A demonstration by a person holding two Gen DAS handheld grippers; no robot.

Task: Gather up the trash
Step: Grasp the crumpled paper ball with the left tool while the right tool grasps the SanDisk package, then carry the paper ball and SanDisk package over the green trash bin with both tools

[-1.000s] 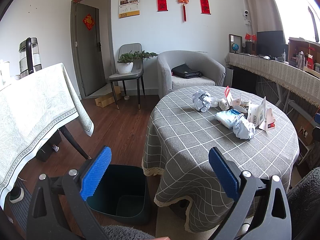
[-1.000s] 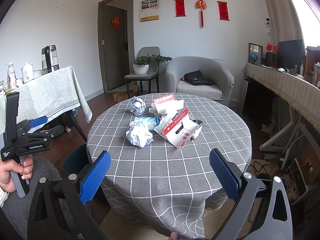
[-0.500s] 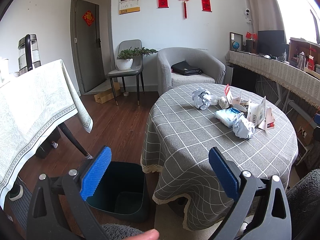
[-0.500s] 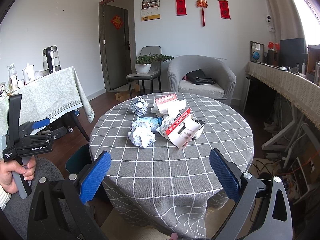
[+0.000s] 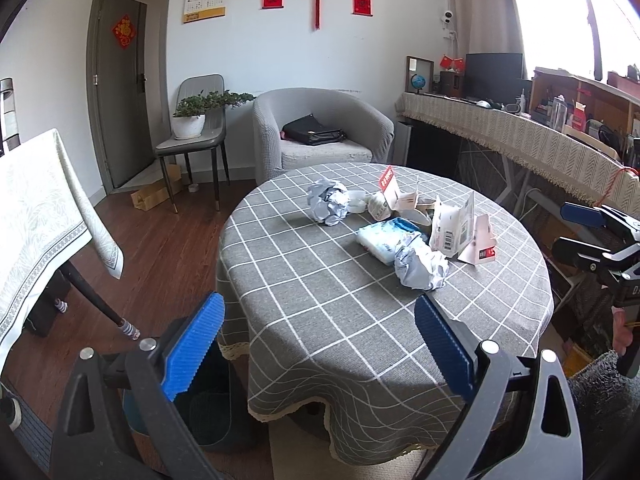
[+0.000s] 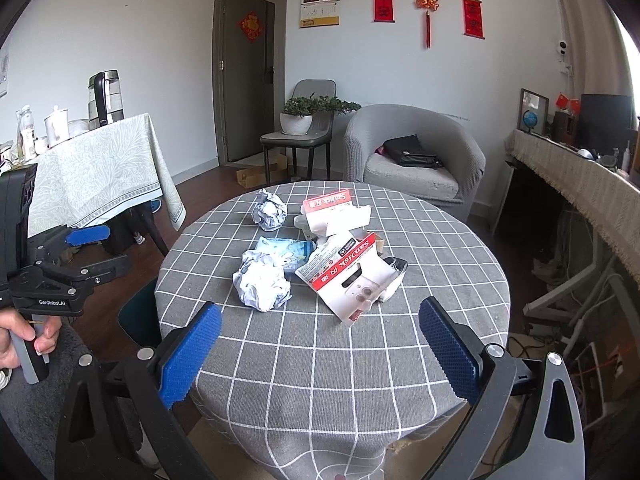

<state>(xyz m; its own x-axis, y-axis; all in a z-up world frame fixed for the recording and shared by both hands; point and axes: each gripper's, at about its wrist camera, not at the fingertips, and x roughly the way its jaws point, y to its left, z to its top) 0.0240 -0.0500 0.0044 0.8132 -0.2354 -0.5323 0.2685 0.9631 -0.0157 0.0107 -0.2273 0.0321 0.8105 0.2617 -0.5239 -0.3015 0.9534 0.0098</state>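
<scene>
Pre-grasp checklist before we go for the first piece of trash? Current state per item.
1. Left gripper open and holding nothing: ok.
2. Right gripper open and holding nothing: ok.
3. Trash still on the table: ok. Near paper ball, far paper ball, blue wrapper and red-and-white packaging sit in one cluster.
4. Clear path to the near paper ball: ok, bare cloth lies between it and both grippers.
5. Near paper ball free of neighbours: not ok, it touches the blue wrapper.
6. Bin reachable: cannot tell; it stands on the floor by the table, mostly hidden behind the left gripper.
</scene>
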